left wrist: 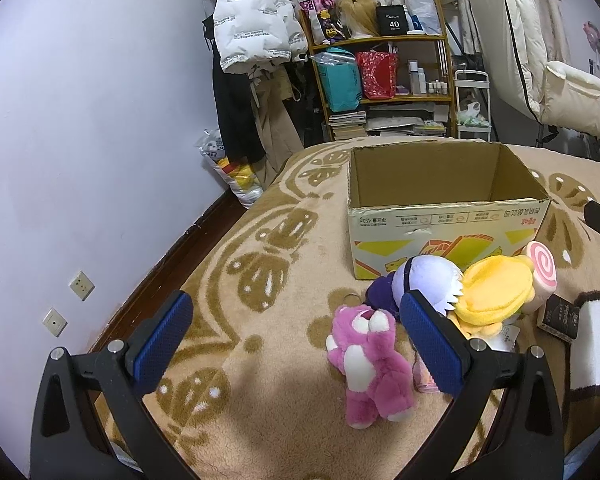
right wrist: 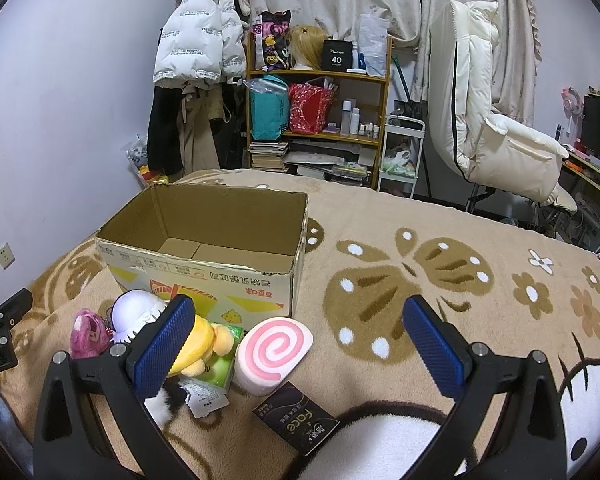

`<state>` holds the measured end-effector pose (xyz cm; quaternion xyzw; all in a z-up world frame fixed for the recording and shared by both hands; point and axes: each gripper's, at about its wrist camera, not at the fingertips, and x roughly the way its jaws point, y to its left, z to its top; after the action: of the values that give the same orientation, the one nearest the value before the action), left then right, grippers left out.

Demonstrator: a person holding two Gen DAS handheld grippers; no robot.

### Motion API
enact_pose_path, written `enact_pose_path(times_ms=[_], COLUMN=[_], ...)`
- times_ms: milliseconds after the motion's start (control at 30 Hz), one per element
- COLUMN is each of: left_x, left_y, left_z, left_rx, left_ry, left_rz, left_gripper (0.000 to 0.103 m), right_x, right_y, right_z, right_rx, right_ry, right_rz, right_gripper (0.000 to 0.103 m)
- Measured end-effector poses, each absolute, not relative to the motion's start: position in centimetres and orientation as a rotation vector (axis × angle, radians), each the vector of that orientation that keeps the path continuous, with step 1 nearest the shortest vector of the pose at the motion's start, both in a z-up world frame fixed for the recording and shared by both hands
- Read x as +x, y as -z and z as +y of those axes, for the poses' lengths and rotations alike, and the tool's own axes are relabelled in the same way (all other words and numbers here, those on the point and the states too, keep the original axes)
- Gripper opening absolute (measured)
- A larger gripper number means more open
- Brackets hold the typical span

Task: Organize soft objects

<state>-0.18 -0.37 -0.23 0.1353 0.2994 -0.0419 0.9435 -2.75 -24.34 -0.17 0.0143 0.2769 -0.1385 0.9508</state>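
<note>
The box sits open and empty on the blanket, its mouth up so toys can be dropped straight in, and the soft things are bunched just in front of its near wall: pink bear, white-headed doll, yellow plush and swirl cushion. Both tongs are spread wide and hold nothing, the left gripper low by the bear, the right gripper over the cushion, likely poised to pick
</note>
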Motion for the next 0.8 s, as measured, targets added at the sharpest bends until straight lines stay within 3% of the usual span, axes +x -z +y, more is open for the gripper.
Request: enact_pose_path(times_ms=[800], left_x=[-0.24], left_y=[0.34], left_z=[-0.47], left_rx=[0.279], left_ry=[0.085], left_rz=[0.613], left_gripper=[0.102], right_x=[-2.76], right_y=[0.2], right_z=[-24.36], right_rx=[0.035], right_ry=[0.281], right_rz=[0.565], right_gripper=[0.103])
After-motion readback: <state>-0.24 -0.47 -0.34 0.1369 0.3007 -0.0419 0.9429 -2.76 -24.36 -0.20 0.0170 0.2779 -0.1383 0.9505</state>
